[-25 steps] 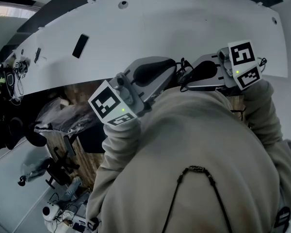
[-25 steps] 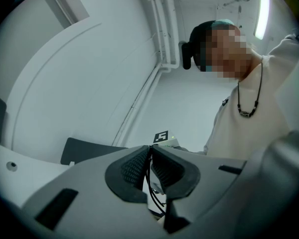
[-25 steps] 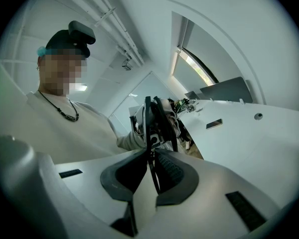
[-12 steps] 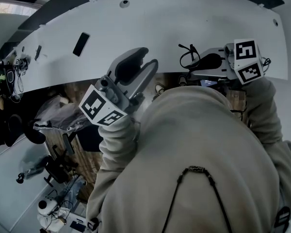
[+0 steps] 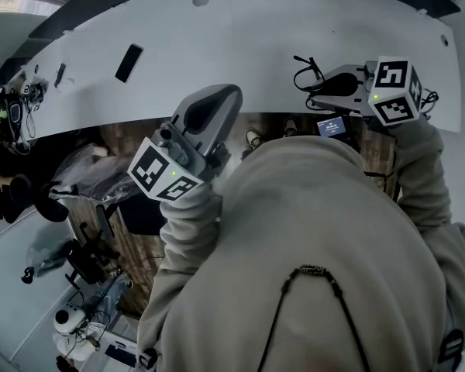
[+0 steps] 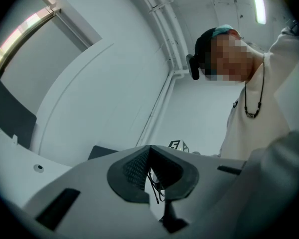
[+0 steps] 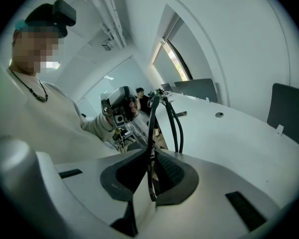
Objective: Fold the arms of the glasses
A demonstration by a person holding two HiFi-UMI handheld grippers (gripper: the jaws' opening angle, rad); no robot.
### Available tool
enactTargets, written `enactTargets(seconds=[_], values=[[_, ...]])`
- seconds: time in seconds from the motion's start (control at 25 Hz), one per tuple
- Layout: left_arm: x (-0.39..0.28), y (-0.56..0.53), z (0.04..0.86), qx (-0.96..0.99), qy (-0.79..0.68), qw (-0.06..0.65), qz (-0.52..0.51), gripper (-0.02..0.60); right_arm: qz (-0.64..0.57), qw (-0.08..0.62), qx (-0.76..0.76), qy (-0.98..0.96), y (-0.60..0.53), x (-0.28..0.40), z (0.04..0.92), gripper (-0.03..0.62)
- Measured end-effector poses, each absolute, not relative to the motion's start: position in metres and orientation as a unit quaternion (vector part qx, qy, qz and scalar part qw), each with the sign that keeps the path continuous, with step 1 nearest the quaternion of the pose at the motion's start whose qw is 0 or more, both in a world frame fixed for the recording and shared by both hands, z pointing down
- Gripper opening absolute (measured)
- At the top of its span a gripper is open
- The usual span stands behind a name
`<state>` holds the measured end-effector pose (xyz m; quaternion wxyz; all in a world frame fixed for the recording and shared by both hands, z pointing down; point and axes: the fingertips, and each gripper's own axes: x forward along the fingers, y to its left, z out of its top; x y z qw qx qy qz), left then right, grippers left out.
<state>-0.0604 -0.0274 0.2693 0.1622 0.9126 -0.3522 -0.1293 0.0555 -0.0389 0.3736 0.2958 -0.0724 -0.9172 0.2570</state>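
Note:
The black thin-framed glasses (image 5: 304,70) hang over the white table (image 5: 240,45), pinched by my right gripper (image 5: 316,88). In the right gripper view the glasses (image 7: 164,108) stand up between the pads, with the gripper (image 7: 152,156) shut on a thin part of the frame. My left gripper (image 5: 231,93) is held off to the left, apart from the glasses. Its jaws have just been closing and now meet with nothing between them (image 6: 149,148). The left gripper (image 7: 119,106) also shows in the right gripper view, behind the glasses.
A flat black phone-like slab (image 5: 129,62) and a smaller dark piece (image 5: 60,74) lie on the table's left part. A small lit screen (image 5: 331,126) sits below the table's near edge. Bags and gear (image 5: 85,262) crowd the floor at left.
The left gripper drew away leftward from the glasses, opened wide, then shut empty. The right gripper carried the glasses farther over the table.

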Motion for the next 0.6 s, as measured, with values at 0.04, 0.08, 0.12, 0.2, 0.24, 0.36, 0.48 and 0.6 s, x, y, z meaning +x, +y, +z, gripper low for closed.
enactTargets(seconds=[0.04, 0.08, 0.12, 0.2, 0.24, 0.36, 0.48, 0.6], values=[[-0.059, -0.027, 0.271, 0.912, -0.355, 0.165, -0.126, 0.005, 0.252, 0.305, -0.069, -0.916, -0.041, 0.057, 0.377, 0.060], [-0.058, -0.027, 0.273, 0.911, -0.357, 0.167, -0.122, 0.005, 0.246, 0.313, -0.066, -0.915, -0.042, 0.058, 0.381, 0.060], [-0.057, -0.026, 0.275, 0.910, -0.359, 0.169, -0.118, 0.005, 0.241, 0.321, -0.064, -0.914, -0.044, 0.059, 0.384, 0.060], [-0.057, -0.025, 0.282, 0.908, -0.366, 0.172, -0.109, 0.005, 0.230, 0.336, -0.063, -0.911, -0.048, 0.059, 0.393, 0.060], [-0.059, -0.026, 0.287, 0.907, -0.369, 0.174, -0.105, 0.005, 0.223, 0.344, -0.063, -0.910, -0.052, 0.058, 0.399, 0.060], [-0.065, -0.026, 0.297, 0.901, -0.382, 0.181, -0.100, 0.005, 0.206, 0.365, -0.064, -0.906, -0.060, 0.056, 0.414, 0.060], [-0.067, -0.019, 0.295, 0.895, -0.395, 0.185, -0.097, 0.005, 0.195, 0.381, -0.066, -0.901, -0.062, 0.059, 0.419, 0.060], [-0.071, -0.014, 0.296, 0.888, -0.408, 0.187, -0.100, 0.005, 0.189, 0.390, -0.072, -0.898, -0.065, 0.058, 0.425, 0.060]])
